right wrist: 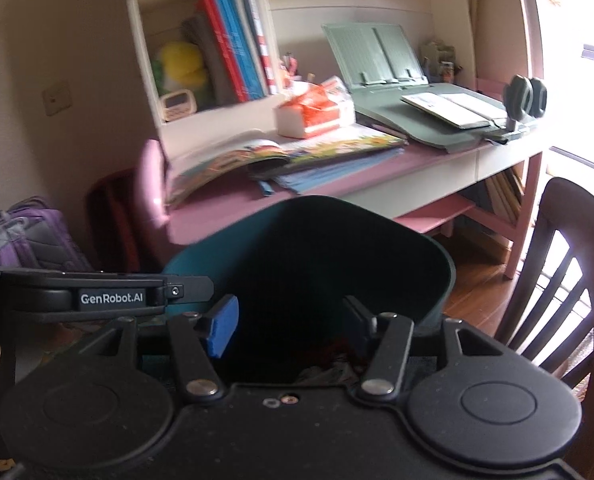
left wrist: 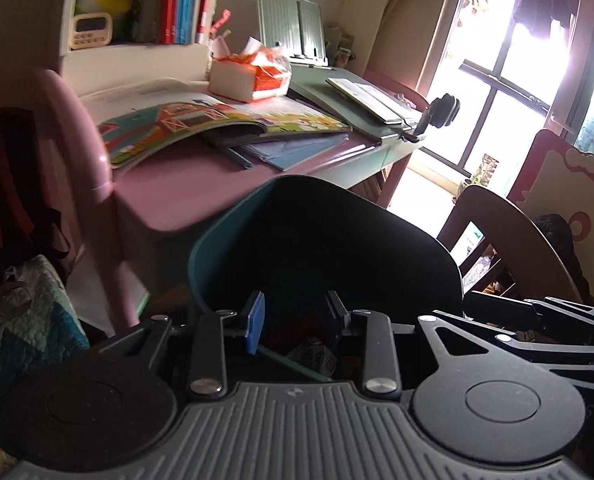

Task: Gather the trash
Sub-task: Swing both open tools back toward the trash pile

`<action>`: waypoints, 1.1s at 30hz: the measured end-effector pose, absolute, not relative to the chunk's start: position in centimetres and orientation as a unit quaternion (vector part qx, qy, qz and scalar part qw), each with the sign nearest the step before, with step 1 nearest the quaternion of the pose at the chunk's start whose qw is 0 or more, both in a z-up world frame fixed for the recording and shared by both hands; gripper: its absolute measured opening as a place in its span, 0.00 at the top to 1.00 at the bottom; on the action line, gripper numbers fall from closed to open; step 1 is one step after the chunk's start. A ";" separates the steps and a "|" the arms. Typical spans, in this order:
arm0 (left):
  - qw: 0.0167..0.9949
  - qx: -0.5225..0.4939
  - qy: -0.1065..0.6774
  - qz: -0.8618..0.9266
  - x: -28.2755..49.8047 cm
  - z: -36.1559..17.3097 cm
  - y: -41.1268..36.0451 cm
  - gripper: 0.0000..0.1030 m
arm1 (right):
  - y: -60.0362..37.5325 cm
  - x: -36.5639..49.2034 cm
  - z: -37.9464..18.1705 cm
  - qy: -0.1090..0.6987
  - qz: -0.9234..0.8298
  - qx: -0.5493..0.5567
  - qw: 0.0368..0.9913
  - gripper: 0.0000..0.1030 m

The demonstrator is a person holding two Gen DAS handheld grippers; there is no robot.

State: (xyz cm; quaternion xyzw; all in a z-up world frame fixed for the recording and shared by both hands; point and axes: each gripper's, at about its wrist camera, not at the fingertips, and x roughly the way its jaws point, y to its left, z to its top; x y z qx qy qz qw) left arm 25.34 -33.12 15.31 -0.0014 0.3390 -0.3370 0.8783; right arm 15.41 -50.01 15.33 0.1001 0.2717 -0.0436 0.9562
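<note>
A dark teal trash bin [left wrist: 217,236] stands on the floor in front of the pink desk; it also shows in the right wrist view [right wrist: 185,264]. My left gripper [left wrist: 295,320] is open and empty over the bin's mouth, with scraps of trash [left wrist: 317,356] dimly visible inside. My right gripper [right wrist: 291,322] is open and empty over the same bin, with crumpled trash [right wrist: 329,372] below it. The other gripper's arm [right wrist: 109,296] reaches in from the left in the right wrist view.
The pink desk [right wrist: 225,208] holds an open picture book [right wrist: 233,156], blue folders [right wrist: 337,172], a tissue pack [right wrist: 317,110] and a green book stand [right wrist: 377,56]. A dark wooden chair [right wrist: 569,272] stands at the right, a purple backpack [right wrist: 25,236] at the left.
</note>
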 end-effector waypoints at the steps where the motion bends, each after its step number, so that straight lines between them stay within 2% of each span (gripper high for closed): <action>1: 0.881 -0.001 0.336 -0.334 24.9 15.6 -32.3 0.70 | -49.5 15.1 15.6 0.270 -0.039 0.099 0.957 0.44; 14: 0.906 0.004 0.319 -0.279 20.0 16.9 -19.8 0.70 | -39.2 13.4 16.8 0.267 0.059 0.070 0.959 0.44; 25: 0.921 -0.004 0.323 -0.218 17.3 14.4 -8.7 0.69 | -28.4 14.7 12.9 0.302 0.163 0.035 0.939 0.43; 29: 0.927 -0.016 0.326 -0.187 16.7 12.3 -4.7 0.44 | -24.8 15.5 10.1 0.326 0.195 0.028 0.925 0.43; 33: 0.928 -0.021 0.339 -0.156 16.9 9.0 -1.0 0.43 | -22.0 16.1 6.9 0.346 0.229 0.025 0.909 0.43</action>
